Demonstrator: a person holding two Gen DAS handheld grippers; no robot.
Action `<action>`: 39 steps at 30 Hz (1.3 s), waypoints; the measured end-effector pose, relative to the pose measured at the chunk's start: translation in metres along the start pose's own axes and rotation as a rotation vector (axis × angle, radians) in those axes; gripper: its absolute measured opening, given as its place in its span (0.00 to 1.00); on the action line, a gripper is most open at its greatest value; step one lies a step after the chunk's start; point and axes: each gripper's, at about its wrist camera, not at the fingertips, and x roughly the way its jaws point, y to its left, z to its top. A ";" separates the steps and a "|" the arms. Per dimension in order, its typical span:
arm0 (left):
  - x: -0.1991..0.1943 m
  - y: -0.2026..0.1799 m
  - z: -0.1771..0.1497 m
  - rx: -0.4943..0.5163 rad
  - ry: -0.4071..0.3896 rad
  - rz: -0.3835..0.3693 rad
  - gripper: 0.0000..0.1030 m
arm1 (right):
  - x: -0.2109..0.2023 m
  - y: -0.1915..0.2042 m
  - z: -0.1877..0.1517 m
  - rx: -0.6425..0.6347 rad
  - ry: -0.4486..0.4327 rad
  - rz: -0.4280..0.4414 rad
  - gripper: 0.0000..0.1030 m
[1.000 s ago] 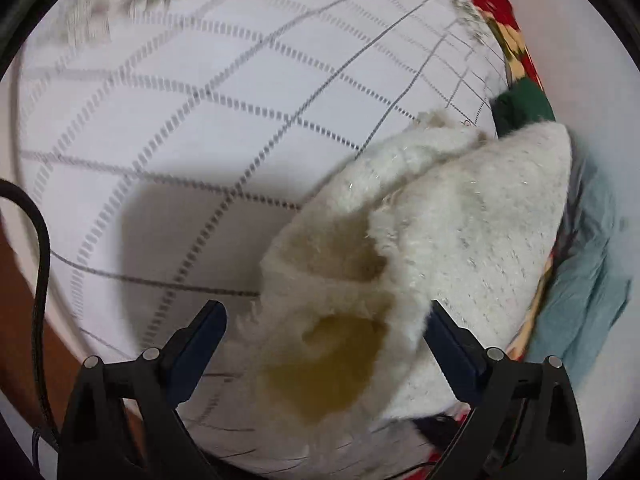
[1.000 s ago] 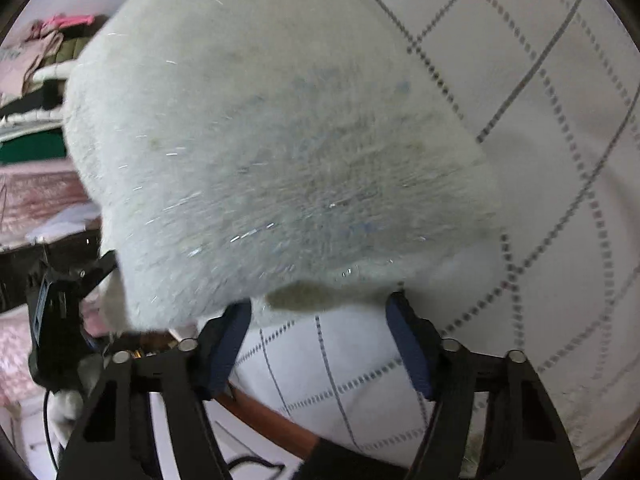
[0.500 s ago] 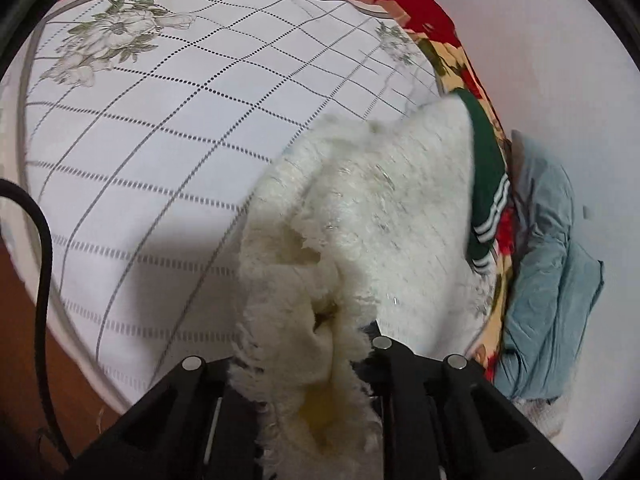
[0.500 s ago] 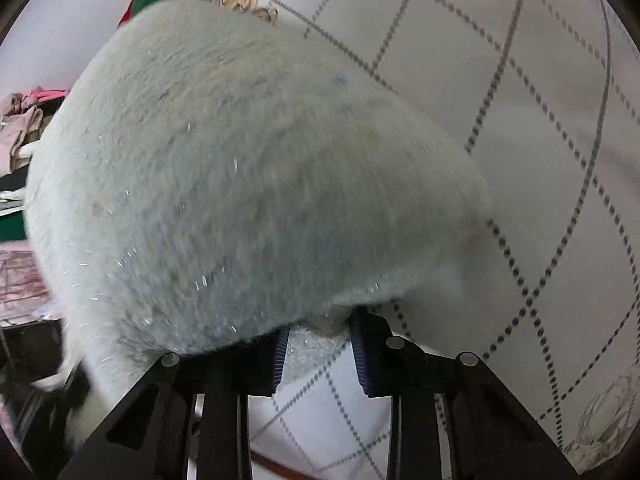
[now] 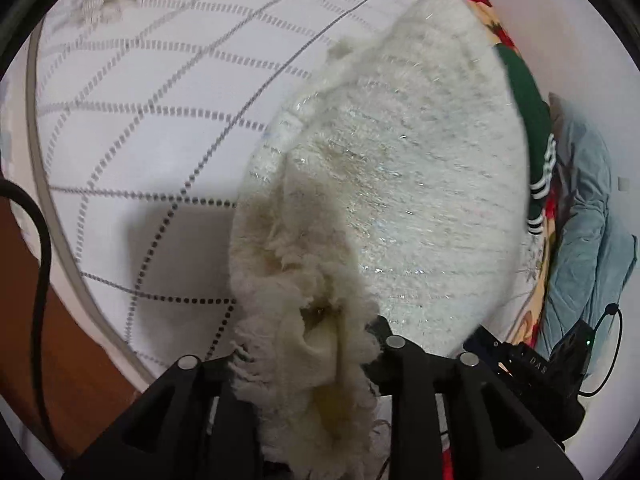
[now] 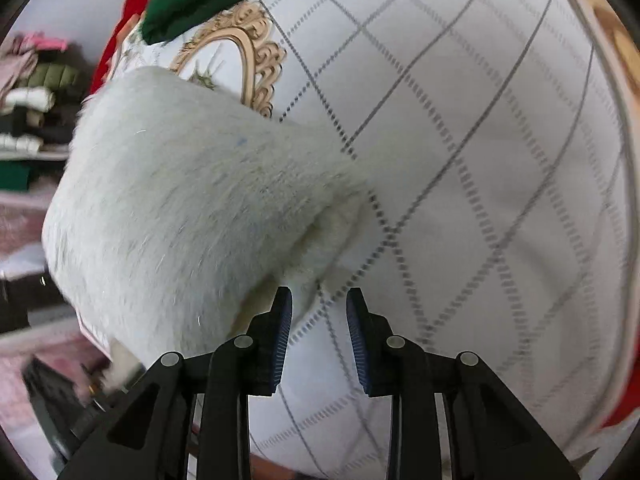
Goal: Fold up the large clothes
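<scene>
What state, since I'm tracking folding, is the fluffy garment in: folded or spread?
Folded over: the fluffy garment shows two stacked layers at its edge.

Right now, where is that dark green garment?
In the left view the green garment lies along the right edge of the bed, between the fluffy white sweater and a blue cloth; in the right view it sits at top left.

One fluffy white garment (image 5: pixel 400 184), one green garment (image 5: pixel 528 112), one blue garment (image 5: pixel 588 240), and, perhaps, several folded clothes (image 6: pixel 32 92).
</scene>
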 end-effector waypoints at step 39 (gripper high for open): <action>-0.025 0.060 0.021 -0.149 -0.067 0.039 0.85 | 0.072 -0.054 0.012 0.000 0.333 0.615 0.89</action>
